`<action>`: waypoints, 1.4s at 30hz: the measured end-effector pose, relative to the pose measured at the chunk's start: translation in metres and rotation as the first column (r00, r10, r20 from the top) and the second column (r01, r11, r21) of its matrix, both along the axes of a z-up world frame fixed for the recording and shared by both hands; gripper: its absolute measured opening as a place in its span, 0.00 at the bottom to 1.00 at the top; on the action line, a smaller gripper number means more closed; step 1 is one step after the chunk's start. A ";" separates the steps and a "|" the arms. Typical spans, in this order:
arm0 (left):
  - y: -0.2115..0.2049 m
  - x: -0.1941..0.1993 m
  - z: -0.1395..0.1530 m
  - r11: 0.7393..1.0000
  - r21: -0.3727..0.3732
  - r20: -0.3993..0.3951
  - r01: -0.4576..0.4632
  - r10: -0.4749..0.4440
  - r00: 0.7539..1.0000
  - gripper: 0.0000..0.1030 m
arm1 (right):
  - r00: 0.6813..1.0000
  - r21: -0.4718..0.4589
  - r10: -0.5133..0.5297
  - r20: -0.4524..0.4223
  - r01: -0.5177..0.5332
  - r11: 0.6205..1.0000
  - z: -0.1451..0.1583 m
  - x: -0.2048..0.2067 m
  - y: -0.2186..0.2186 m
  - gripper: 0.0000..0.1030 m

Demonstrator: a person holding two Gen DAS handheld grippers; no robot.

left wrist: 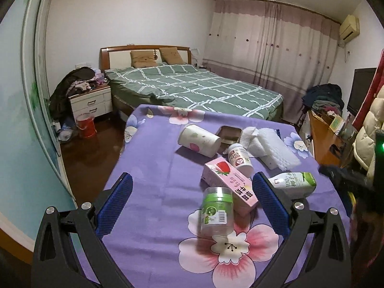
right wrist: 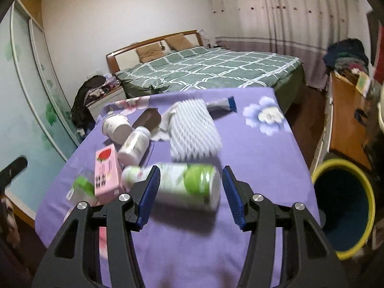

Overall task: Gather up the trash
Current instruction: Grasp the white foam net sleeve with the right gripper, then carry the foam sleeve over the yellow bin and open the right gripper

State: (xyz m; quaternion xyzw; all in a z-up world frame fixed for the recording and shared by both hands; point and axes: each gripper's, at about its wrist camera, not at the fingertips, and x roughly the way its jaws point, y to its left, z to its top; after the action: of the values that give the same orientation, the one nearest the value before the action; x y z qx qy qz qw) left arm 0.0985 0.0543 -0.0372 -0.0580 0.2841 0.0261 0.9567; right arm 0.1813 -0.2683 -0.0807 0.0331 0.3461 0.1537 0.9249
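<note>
On the purple flowered tablecloth lie several pieces of trash. My left gripper is open above the cloth, with a clear jar with a green lid and a pink carton between its fingers, untouched. A white-and-green bottle lies to its right. My right gripper is open around that bottle, which lies on its side between the blue pads, blurred. Farther back lie a white pill bottle, a paper cup and white foam netting.
A yellow-rimmed trash bin stands on the floor at the table's right edge. A brown tin lies behind the cup. A bed is beyond the table, a wooden cabinet to the right, a red bucket on the floor left.
</note>
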 end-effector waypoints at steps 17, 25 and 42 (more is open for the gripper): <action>-0.018 0.061 -0.027 1.000 -0.005 -0.072 0.024 -0.024 0.997 0.95 | 0.979 -0.083 0.020 -0.201 -0.037 0.996 -0.046 0.124 0.022 0.56; -0.015 0.087 -0.041 1.000 -0.015 -0.103 0.015 -0.016 0.995 0.95 | 0.977 -0.058 0.029 -0.213 -0.043 0.997 -0.050 0.127 0.023 0.46; -0.013 0.094 -0.048 1.000 -0.014 -0.119 0.010 -0.012 0.993 0.95 | 0.989 -0.039 0.038 -0.140 -0.044 0.998 -0.030 0.104 0.021 0.13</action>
State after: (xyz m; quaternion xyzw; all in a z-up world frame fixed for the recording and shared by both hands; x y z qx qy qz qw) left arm 0.1923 0.0412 -0.0855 -0.0612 0.3411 0.0222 0.9378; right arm 0.2850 -0.2478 -0.1103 0.0174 0.4135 0.1628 0.8956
